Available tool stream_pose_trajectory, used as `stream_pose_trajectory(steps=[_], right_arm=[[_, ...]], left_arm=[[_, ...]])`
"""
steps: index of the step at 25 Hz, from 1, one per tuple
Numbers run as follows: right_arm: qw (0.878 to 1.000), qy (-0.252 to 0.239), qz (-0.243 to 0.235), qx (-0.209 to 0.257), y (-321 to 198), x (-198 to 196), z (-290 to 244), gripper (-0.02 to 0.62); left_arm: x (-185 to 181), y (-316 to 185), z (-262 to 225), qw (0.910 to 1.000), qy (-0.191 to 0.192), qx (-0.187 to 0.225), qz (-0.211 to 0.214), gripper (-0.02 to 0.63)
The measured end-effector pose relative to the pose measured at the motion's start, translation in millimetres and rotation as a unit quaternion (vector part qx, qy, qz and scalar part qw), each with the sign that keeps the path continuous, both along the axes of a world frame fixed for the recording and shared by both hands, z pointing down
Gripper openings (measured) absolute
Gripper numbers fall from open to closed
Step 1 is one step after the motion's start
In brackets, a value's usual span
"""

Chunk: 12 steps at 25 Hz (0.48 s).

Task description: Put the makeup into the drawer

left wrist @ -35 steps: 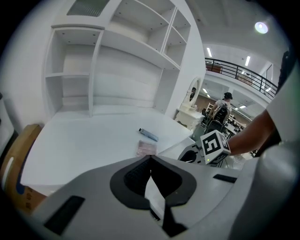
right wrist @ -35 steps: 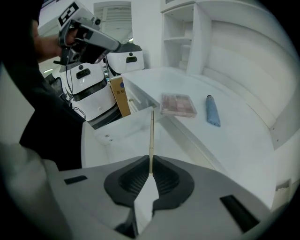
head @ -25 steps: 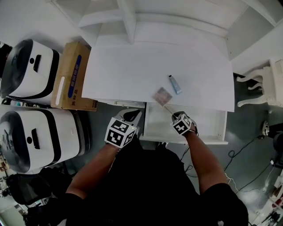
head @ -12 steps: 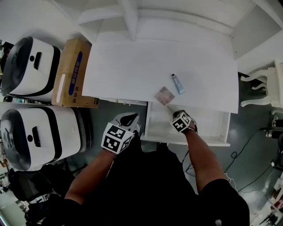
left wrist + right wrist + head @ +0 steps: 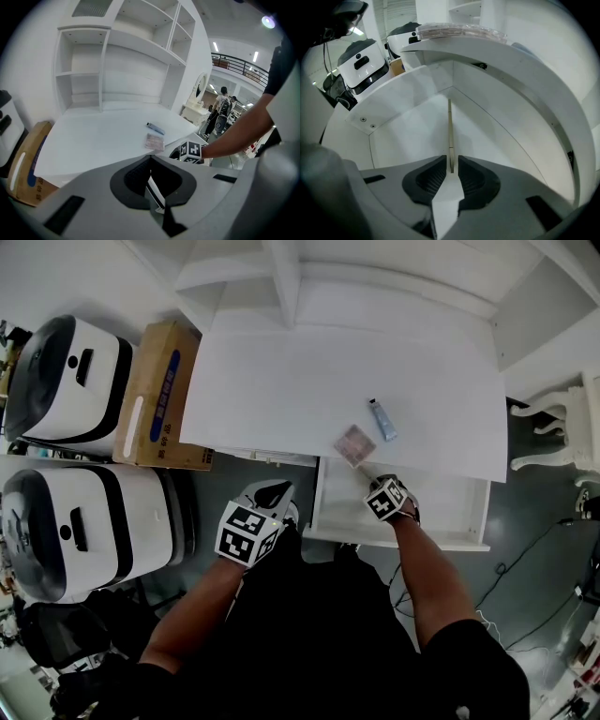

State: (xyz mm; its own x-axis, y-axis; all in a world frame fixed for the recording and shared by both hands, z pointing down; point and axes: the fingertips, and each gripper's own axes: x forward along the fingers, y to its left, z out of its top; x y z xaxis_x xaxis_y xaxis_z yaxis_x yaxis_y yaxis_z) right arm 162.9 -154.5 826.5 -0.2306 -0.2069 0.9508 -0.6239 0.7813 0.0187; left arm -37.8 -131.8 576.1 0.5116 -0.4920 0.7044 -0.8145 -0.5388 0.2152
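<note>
The right gripper (image 5: pixel 450 168) has come down into the open drawer (image 5: pixel 450 512) over the last second, and its jaws have just been easing apart. They stand narrowly open now. The slim makeup stick (image 5: pixel 450 136) lies between the pads, stretching away along the drawer floor, with a sliver of daylight on either side. That reads as a release, so I'd call this piece delivered.

Two pieces are left on the desk (image 5: pixel 281 390). The pinkish palette (image 5: pixel 354 444) sits right at the front edge, just above the drawer. The small blue tube (image 5: pixel 382 419) lies just behind it, a little further in. Both are near the right gripper's side, so one of them looks like the next pick.

The left gripper (image 5: pixel 150 183) hangs out in front of the desk, left of the drawer. Its jaws are together and appear to hold nothing.

Around the desk there is a cardboard box (image 5: pixel 159 395) and two white machines (image 5: pixel 66 381) on the left, and a white chair (image 5: pixel 562 423) well off to the right. None of them crowd the work. The one thing to mind is the desk's front edge overhanging the drawer. The gripper will probably need to back out from under it before reaching up for the palette.
</note>
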Motion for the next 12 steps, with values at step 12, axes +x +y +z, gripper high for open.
stream_pose_trajectory(steps=[12], right_arm=[[0.997, -0.029, 0.064, 0.036, 1.4, 4.3, -57.5, 0.080]], left_arm=[[13.1, -7.5, -10.6, 0.9986, 0.034, 0.025, 0.031, 0.011]])
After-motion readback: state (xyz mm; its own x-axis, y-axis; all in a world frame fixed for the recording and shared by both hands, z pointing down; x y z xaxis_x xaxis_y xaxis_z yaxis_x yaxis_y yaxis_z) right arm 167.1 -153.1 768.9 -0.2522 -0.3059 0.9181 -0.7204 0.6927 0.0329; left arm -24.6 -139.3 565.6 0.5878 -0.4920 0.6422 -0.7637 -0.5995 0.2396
